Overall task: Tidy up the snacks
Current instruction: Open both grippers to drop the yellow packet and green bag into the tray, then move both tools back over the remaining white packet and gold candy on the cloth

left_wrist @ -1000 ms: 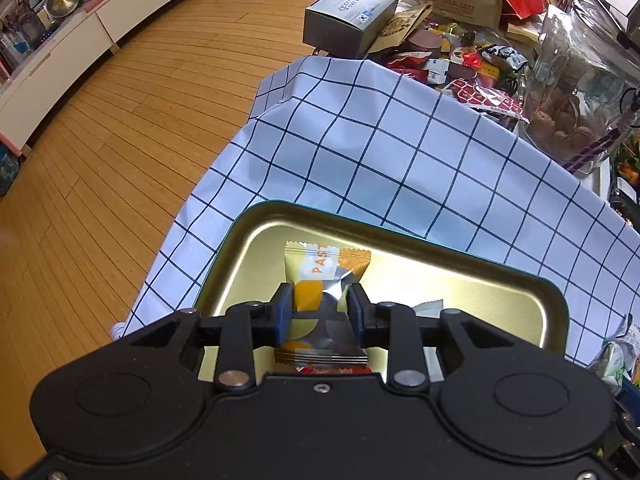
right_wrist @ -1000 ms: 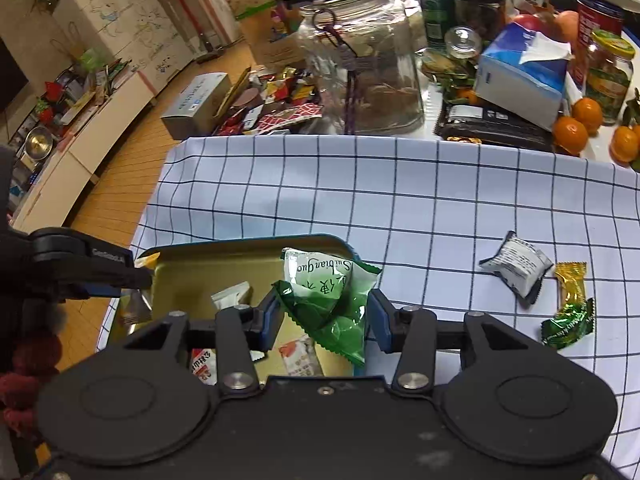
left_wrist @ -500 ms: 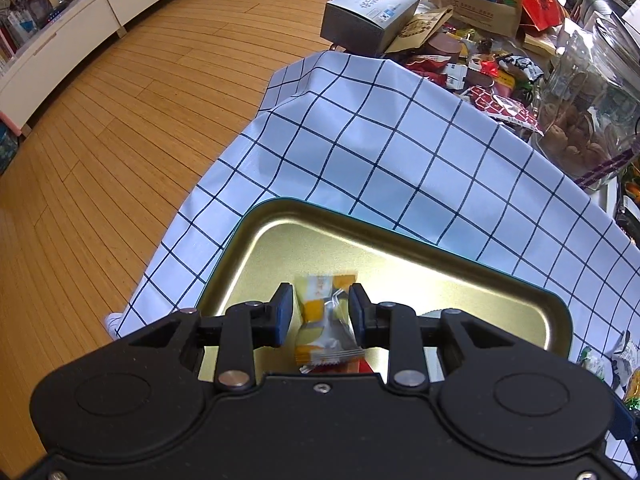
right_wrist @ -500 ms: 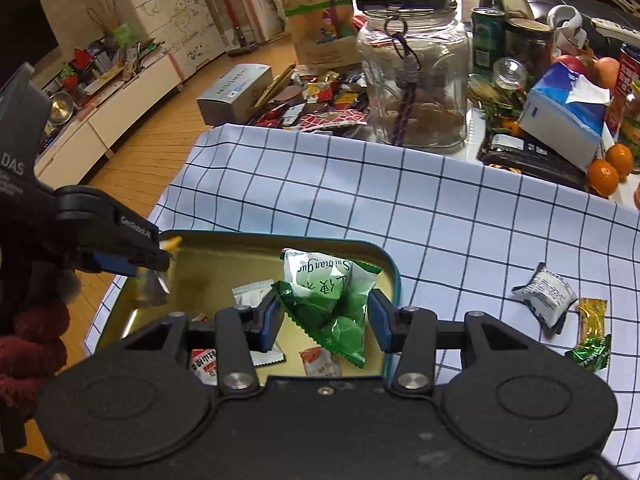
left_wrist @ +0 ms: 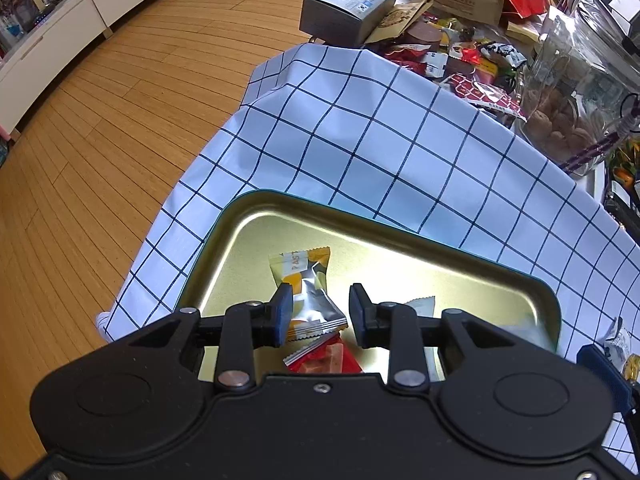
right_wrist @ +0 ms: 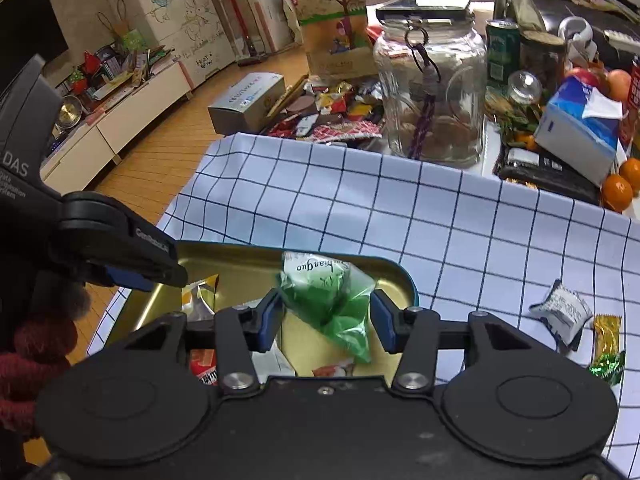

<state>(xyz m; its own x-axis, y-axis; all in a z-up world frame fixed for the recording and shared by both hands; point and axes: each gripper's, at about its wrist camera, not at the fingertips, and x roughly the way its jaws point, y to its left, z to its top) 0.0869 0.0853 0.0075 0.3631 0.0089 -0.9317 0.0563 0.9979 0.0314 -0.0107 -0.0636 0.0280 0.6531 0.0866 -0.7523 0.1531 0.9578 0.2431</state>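
Your gold tin tray (left_wrist: 256, 220) sits on the checked cloth with snack packs inside: an orange and silver one (left_wrist: 308, 288), a red one (left_wrist: 324, 360), and a green one (right_wrist: 328, 300) (crinkly).

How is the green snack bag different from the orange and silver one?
The green snack bag is see-through green with a white label; the orange and silver packet is shiny foil. The green bag looks puffier and wider, the orange and silver packet flatter and slimmer. The green bag sits between the right gripper, whose jaws are opening; the orange and silver packet is beside the left gripper, touching one pad only. Both are over the gold tin tray.
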